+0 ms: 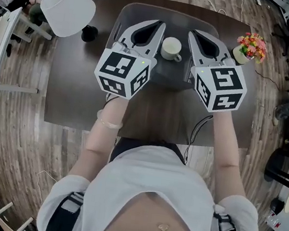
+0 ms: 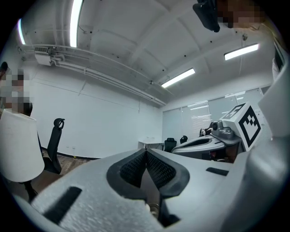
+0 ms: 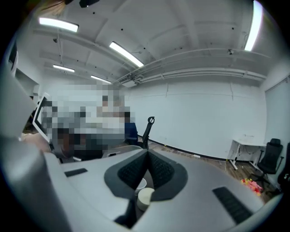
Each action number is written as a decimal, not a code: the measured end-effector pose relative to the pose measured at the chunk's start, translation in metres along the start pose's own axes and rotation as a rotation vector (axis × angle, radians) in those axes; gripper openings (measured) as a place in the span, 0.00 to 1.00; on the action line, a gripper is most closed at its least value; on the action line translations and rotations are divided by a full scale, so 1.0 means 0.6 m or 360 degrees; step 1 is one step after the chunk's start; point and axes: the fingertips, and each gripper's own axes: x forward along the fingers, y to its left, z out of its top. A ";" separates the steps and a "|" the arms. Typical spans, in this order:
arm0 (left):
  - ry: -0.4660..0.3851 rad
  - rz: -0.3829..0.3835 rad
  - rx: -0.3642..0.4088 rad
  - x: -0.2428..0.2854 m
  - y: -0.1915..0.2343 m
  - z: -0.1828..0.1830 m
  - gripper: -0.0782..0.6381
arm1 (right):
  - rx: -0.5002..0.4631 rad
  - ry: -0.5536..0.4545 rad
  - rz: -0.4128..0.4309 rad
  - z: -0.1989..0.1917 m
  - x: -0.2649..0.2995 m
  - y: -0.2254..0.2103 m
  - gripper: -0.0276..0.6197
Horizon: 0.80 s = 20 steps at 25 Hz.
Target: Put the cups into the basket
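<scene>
Dark table [image 1: 69,86] holds a translucent basket [image 1: 174,11], and the white cup [image 1: 171,48] seems to sit inside it. Our left gripper [image 1: 160,24] and right gripper [image 1: 192,35] hover clenched and empty on either side. We should draw them back high, clear of the cup's handle and the basket's rim.

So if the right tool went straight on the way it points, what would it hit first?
Nothing nearby, it seems. The right tool, shut, aims above the table, and the white cup lies below its line. Further along stands a black chair, but depth is unclear.
</scene>
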 end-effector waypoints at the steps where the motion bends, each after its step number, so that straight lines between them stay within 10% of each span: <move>1: -0.0001 -0.0007 0.0008 -0.003 -0.009 -0.002 0.12 | 0.0009 -0.0003 -0.0018 -0.004 -0.011 -0.002 0.06; 20: 0.0103 -0.0047 0.0064 -0.097 -0.101 -0.109 0.12 | 0.0269 -0.0082 -0.0284 -0.127 -0.132 0.041 0.06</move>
